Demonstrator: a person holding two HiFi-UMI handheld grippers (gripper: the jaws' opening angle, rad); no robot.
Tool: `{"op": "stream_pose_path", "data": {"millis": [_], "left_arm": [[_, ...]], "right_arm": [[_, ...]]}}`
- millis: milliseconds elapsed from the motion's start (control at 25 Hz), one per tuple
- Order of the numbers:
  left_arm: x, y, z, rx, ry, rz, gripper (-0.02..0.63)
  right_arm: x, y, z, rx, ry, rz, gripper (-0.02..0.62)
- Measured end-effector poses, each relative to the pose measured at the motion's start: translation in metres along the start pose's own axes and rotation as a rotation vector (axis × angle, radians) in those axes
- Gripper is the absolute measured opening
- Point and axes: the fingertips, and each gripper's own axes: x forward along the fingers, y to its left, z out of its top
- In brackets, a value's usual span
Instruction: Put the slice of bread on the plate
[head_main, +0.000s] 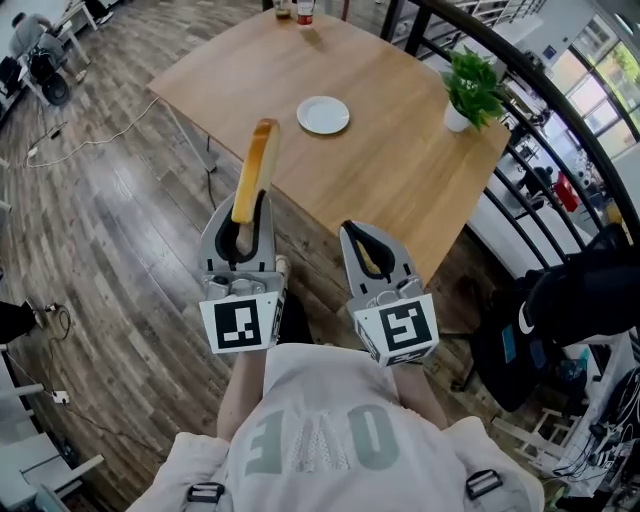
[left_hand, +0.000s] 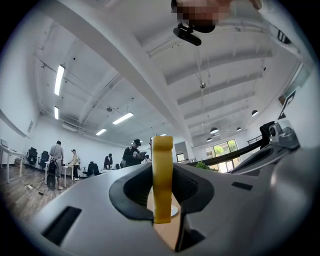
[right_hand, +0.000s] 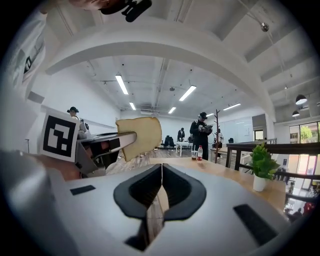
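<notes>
Nearest the camera is the person's pale shirt (head_main: 320, 440), with both forearms reaching forward from it, side by side, over the wooden floor (head_main: 110, 230). Each hand carries a gripper with its marker cube facing back towards the body.

The left gripper (head_main: 247, 222) points ahead and tilts a little upward. Its jaws are nearly together and clamped on the slice of bread (head_main: 255, 170), gripping it by its near end. The slice stands on edge, so the left gripper view shows only its thin yellow crust (left_hand: 162, 175) rising between the pads. In the head view its far end lies over the near edge of the bench (head_main: 400, 180), clear of the surface.

The right gripper (head_main: 358, 240) sits just beside the left one, roughly level and aimed at the same near edge. Its jaws (right_hand: 161, 185) are pressed together with only a seam between them, and they hold nothing. From its own camera the bread (right_hand: 140, 135) shows broadside, sticking out of the left gripper (right_hand: 100, 145).

Farther on, the white plate (head_main: 323, 114) lies empty near the middle of the bench, well ahead of the bread. A potted plant (head_main: 470, 90) stands towards the right side. At the far edge are what look like two bottles (head_main: 295, 10), too small to make out properly.
</notes>
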Motion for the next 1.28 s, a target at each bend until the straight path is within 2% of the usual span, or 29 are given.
{"op": "stream_pose_path", "data": {"millis": [160, 320, 520, 760, 840, 960, 1080, 1280], "left_arm": [[0.057, 0.035, -0.016, -0.004, -0.015, -0.009, 0.092], [0.123, 0.079, -0.039, -0.021, 0.014, -0.036, 0.092], [0.192, 0.112, -0.073, -0.037, 0.057, -0.077, 0.092], [0.257, 0.148, -0.086, -0.025, 0.102, -0.136, 0.092], [0.271, 0.155, -0.093, -0.006, 0.126, -0.146, 0.092], [0.285, 0.152, -0.103, -0.026, 0.136, -0.154, 0.092], [0.299, 0.141, -0.111, -0.055, 0.139, -0.177, 0.092], [0.324, 0.12, -0.113, -0.058, 0.152, -0.227, 0.092]], "right_arm": [[0.06, -0.023, 0.015, -0.038, -0.014, -0.019, 0.021], [0.128, -0.049, 0.021, -0.004, 0.013, -0.064, 0.021], [0.197, -0.075, 0.016, 0.05, 0.055, -0.098, 0.021], [0.258, -0.094, 0.019, 0.08, 0.108, -0.15, 0.021], [0.267, -0.103, 0.021, 0.092, 0.12, -0.175, 0.021], [0.272, -0.121, 0.019, 0.113, 0.129, -0.206, 0.021], [0.279, -0.139, 0.015, 0.152, 0.118, -0.202, 0.021], [0.294, -0.155, 0.029, 0.126, 0.087, -0.19, 0.021]]}}
